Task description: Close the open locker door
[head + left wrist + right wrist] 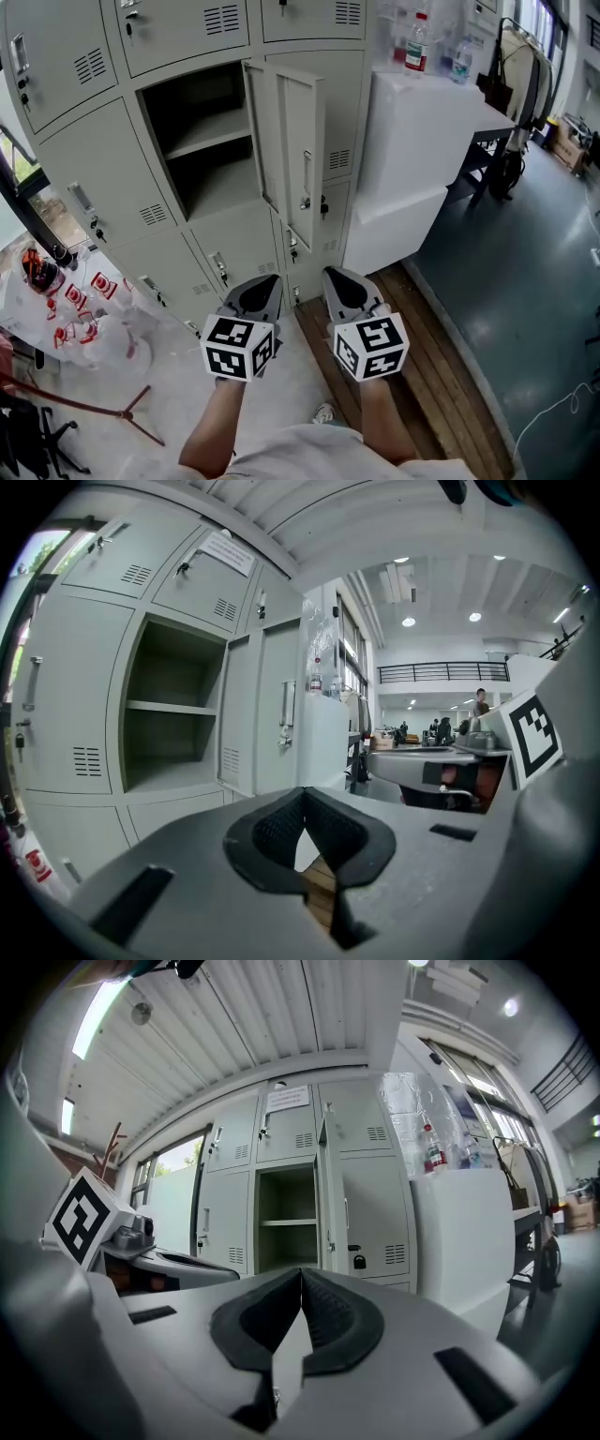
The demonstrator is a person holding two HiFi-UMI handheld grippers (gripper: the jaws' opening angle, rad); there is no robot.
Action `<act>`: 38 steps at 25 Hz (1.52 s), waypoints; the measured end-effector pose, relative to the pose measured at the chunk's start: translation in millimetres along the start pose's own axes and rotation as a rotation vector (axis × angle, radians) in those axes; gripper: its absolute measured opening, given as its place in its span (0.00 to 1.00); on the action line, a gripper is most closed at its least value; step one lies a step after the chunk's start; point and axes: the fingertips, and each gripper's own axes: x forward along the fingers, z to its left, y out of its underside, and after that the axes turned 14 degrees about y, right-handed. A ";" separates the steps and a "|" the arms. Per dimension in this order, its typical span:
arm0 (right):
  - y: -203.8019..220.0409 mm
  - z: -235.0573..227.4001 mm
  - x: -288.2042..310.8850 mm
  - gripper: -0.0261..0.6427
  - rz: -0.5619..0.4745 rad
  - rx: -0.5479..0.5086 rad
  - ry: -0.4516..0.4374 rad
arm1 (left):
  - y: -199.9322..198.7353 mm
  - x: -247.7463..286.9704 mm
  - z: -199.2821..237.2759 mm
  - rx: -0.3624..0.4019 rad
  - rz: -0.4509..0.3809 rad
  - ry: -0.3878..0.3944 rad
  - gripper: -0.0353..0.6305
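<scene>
Plainly, the locker door point(302, 159) stands swung out from the open compartment point(202, 141), its handle side facing the white cabinet point(412, 150). Both tools are well short of it and empty: the left gripper point(265, 281) and right gripper point(342, 279) each have their jaws pressed together on nothing. I'd bring the right one to the handle-side face near the free edge, then push steadily leftward until it seats flush.

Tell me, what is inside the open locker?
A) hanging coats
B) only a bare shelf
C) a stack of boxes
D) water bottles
B: the open locker holds just one shelf, with nothing on it or under it.
</scene>
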 end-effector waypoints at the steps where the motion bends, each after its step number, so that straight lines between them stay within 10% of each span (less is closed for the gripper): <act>1: -1.1 -2.6 4.6 0.05 -0.002 -0.002 -0.013 | -1.5 5.7 1.1 0.001 0.001 -0.003 0.06; 21: -48.2 -45.0 85.1 0.05 -0.111 -0.019 -0.247 | -23.4 69.9 35.5 -0.026 -0.037 -0.127 0.06; 38: -67.1 -46.2 122.2 0.10 -0.160 -0.007 -0.270 | -35.0 88.2 79.0 0.002 -0.036 -0.091 0.06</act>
